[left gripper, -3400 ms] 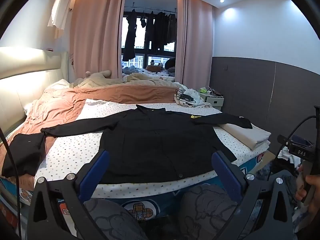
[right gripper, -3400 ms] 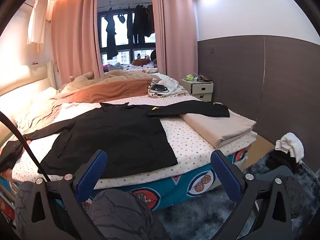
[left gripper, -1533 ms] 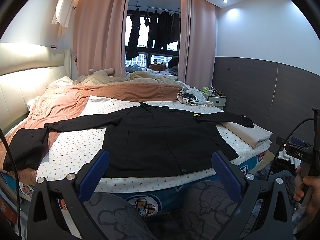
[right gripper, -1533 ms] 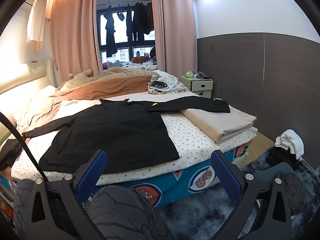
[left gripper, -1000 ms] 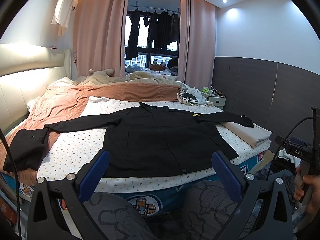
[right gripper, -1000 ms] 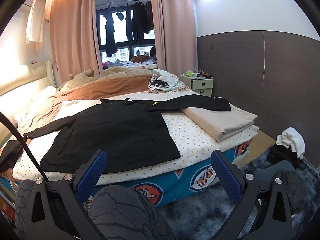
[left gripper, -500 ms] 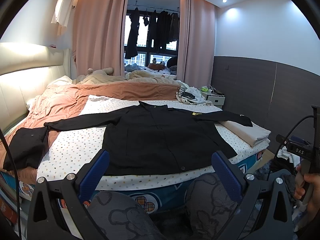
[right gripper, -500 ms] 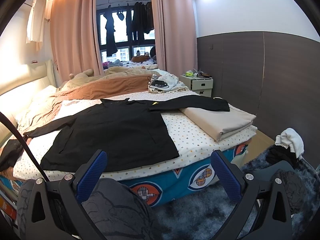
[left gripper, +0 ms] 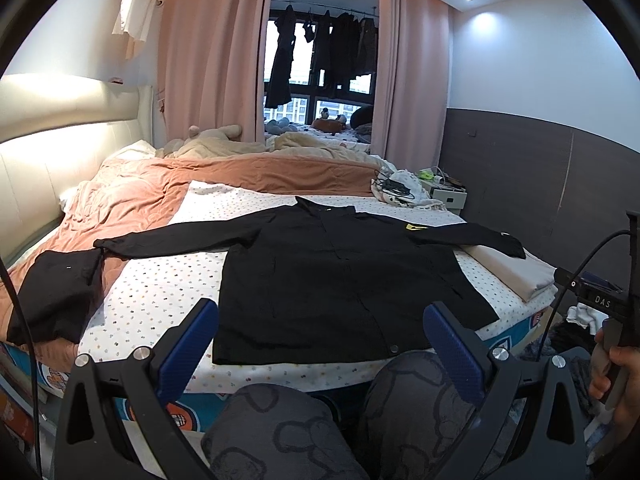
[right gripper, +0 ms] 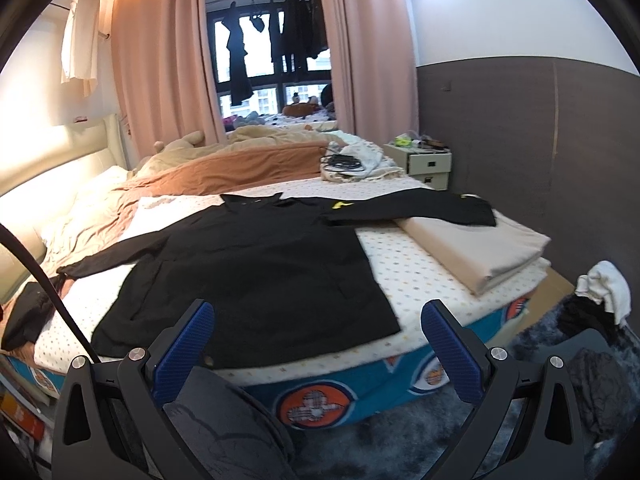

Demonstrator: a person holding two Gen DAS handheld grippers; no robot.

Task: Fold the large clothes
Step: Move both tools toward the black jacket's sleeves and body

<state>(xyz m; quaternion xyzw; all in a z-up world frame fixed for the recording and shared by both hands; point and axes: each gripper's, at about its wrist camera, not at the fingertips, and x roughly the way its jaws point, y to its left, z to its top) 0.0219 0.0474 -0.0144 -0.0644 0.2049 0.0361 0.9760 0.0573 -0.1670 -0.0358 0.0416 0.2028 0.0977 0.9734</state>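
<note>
While both grippers hang back at the foot of the bed [left gripper: 160, 304], nothing is between their blue pads. At the far left of the left wrist view, a small dark garment [left gripper: 56, 292] lies bunched on the pink blanket [left gripper: 132, 204], just beside the cuff of the black shirt's left-hand sleeve. The black shirt [left gripper: 332, 280] is spread flat, front up, across the dotted sheet, collar toward the window [left gripper: 320, 76] and hem near the bed's near edge, both sleeves stretched out sideways. The left gripper [left gripper: 320, 352] is held low before the hem with its jaws wide apart, not touching the cloth; the person's patterned knees [left gripper: 280, 428] show beneath it. To the right, the shirt's other sleeve runs onto a folded beige sheet [left gripper: 516, 268] at the bed's corner. Beyond that a small nightstand [left gripper: 444, 196] stands against the dark wall panel.

In the right wrist view the right gripper [right gripper: 320, 344] is likewise spread wide and empty, short of the shirt's hem [right gripper: 248, 300]. Further right the beige sheet [right gripper: 480, 248] carries the sleeve end, and a heap of white and dark clothes [right gripper: 600, 296] sits on the grey rug [right gripper: 400, 440].
</note>
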